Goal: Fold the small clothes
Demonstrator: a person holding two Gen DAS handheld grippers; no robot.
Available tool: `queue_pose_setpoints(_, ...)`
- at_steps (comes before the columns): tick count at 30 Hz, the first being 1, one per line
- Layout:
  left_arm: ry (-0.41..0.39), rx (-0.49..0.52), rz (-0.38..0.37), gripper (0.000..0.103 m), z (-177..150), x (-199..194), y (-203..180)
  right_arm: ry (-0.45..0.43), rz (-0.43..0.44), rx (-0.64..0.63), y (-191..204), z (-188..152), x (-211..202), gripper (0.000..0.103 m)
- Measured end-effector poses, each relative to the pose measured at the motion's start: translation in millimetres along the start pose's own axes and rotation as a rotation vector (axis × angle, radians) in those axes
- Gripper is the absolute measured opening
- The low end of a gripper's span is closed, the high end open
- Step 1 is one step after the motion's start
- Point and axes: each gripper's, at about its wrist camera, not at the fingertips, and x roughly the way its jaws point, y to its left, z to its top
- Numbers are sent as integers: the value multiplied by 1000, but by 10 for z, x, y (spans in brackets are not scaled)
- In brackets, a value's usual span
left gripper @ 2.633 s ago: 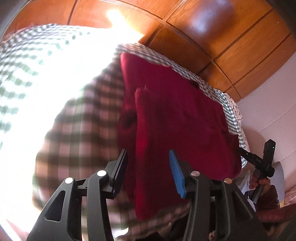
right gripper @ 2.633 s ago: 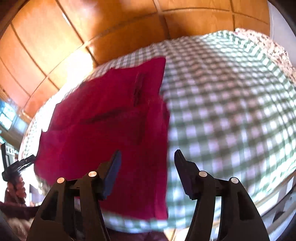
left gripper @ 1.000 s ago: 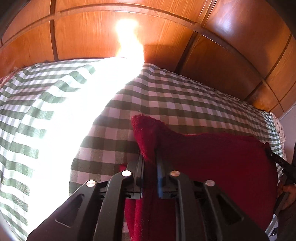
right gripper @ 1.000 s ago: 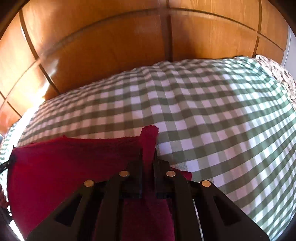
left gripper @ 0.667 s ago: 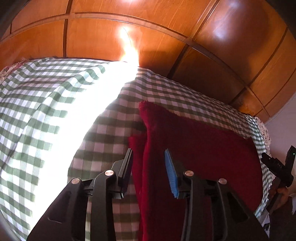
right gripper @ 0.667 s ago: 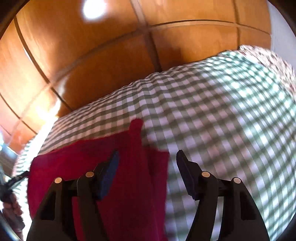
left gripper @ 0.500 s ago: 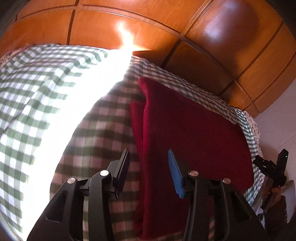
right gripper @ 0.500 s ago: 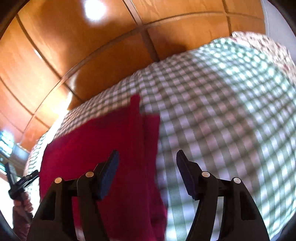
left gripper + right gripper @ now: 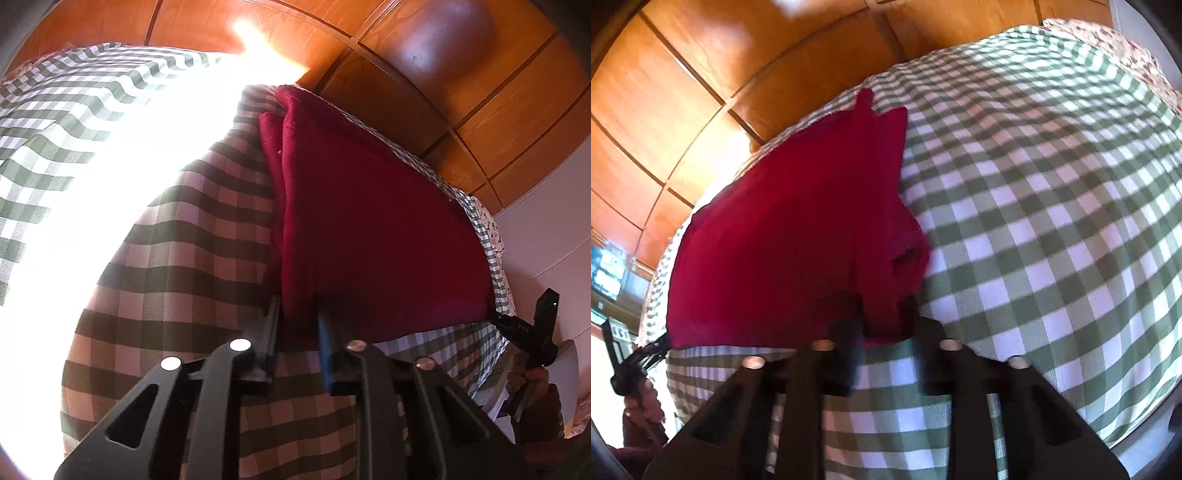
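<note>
Red cloth [image 9: 369,221] lies folded on the checked bedspread [image 9: 177,266], running straight away from both grippers.

Each of the 2 grippers has just closed on a near corner: left gripper [image 9: 297,325] on the left corner, right gripper [image 9: 886,325] on the right, so both are equally near, long edge between them.

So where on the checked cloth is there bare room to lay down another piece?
The checked cloth is bare from the red garment over to its floral edge, and on the garment's other side, in the glare. Crowded: the near edge, where the left gripper and right gripper clamp the garment.
</note>
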Motion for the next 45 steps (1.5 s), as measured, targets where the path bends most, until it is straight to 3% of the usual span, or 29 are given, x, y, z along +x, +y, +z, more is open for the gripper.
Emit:
queue_pose_setpoints(3, 0, 25, -6, 11, -48, -84, -2, -42, -31, -49, 36, 68, -184, 14)
queue_pose_setpoints(6, 25, 16, 4, 11, -131, -27, 27, -2, -73, -85, 11, 41, -126, 14)
queue_pose_setpoints(11, -7, 22, 57, 20, -47, -60, -104, 3, -93, -77, -5, 41, -28, 19)
queue_pose_setpoints(13, -38, 30, 66, 20, 35, -139, -122, -29, -119, -84, 2, 94, -115, 54)
queue_pose_setpoints(15, -72, 24, 67, 20, 112, -189, -148, -101, -145, -71, 19, 157, -261, 64)
queue_pose_setpoints(19, -105, 36, 74, 26, 328, -151, -247, -172, -106, -88, 236, 302, -365, 64)
queue_pose_setpoints(21, -111, 28, 85, 41, 459, -73, -279, -175, -67, -112, 428, 391, -286, 68)
queue_pose_setpoints(28, -68, 37, 89, 41, 859, 365, -485, -128, -12, -240, 1122, 512, 143, 68)
queue_pose_setpoints(29, -57, 31, 104, 38, 900, 438, -484, -122, -10, -263, 1224, 507, 212, 68)
queue_pose_setpoints(30, -44, 24, 114, 19, 942, 529, -487, -118, -11, -275, 1283, 503, 249, 68)
queue_pose_setpoints(31, -35, 26, 136, 10, 974, 602, -489, -115, -11, -287, 1345, 499, 293, 68)
queue_pose_setpoints(32, -37, 24, 174, 9, 998, 672, -483, -113, -7, -302, 1405, 503, 342, 68)
queue_pose_setpoints(37, -59, -79, 186, 10, 908, 803, -270, -69, -26, -301, 1459, 456, 632, 68)
queue_pose_setpoints(39, -70, -125, 173, 20, 890, 783, -232, -90, -35, -322, 1450, 402, 734, 69)
queue_pose_setpoints(43, -125, -69, 196, 21, 1030, 581, -352, -118, -54, -348, 1489, 368, 761, 72)
queue_pose_setpoints(45, -149, -44, 161, 21, 1169, 558, -445, -131, -50, -349, 1481, 359, 766, 72)
